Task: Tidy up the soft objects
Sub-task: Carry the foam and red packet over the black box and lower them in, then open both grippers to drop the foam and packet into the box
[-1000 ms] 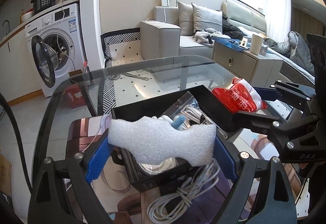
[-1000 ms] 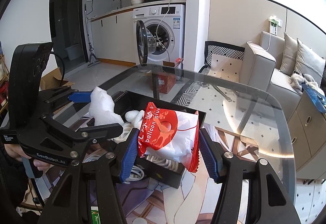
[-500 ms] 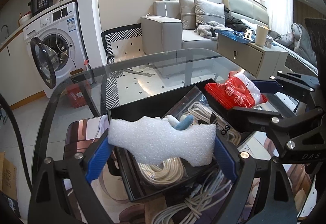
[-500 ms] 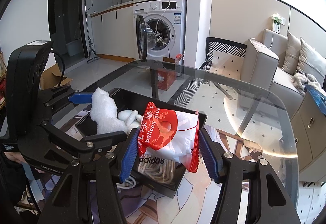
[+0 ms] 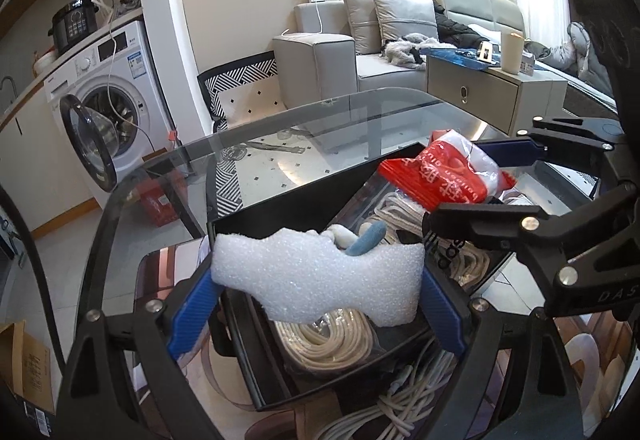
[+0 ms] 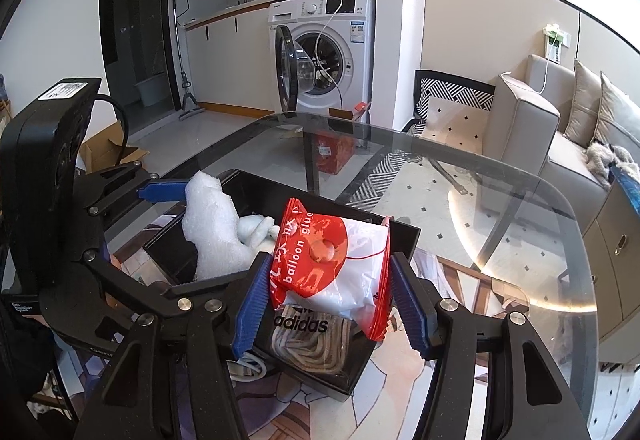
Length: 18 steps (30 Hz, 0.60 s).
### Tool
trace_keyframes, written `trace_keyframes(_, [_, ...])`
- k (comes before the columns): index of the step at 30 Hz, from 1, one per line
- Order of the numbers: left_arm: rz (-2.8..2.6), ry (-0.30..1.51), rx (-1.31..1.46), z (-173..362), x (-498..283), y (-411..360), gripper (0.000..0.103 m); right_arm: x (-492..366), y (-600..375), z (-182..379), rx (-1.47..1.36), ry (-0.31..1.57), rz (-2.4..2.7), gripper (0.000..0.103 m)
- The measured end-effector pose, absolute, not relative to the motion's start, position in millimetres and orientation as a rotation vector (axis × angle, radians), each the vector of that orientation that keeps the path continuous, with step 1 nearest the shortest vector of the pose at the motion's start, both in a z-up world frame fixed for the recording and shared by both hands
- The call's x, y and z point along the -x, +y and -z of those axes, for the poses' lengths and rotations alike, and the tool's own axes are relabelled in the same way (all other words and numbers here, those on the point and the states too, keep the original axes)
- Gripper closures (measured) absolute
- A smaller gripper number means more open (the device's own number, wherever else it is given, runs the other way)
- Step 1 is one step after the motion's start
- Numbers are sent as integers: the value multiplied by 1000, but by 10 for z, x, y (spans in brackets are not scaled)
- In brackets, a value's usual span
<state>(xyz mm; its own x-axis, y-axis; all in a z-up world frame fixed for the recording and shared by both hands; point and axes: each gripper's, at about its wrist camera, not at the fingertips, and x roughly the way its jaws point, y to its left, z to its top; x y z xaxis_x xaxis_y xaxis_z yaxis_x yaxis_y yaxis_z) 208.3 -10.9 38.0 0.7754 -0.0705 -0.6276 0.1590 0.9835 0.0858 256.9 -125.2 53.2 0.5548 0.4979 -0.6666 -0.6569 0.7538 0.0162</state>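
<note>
A white foam piece point(image 5: 320, 276), grainy and irregular with a notched top edge, is clamped between the blue pads of the left claw point(image 5: 318, 304), which is spread wide across its length. It is held over the near end of a black box point(image 5: 280, 212) resting on the glass surface point(image 5: 320, 128). In the right-wrist view, a crinkled red-and-white plastic bag point(image 6: 332, 264) printed "balloon glue" is pinched between the pads of the right claw point(image 6: 330, 304), set roughly half apart; it hangs above the box at 6 o'clock in that view. Coiled cream cords point(image 5: 332, 336) are seen lying inside the box, with a white and blue soft toy point(image 5: 356, 238) just behind the foam.
</note>
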Motion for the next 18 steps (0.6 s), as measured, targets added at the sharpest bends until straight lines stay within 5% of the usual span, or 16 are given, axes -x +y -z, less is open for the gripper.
trace_keyframes(9, [137,679,-130,-397,-2089,-92,11,-2542,-1398,-611,206,664,-644,18])
trace_keyframes(18, [184,688,-42,-445,-2041,-30,0,-2404,-1642,-629,185,664,-612,5])
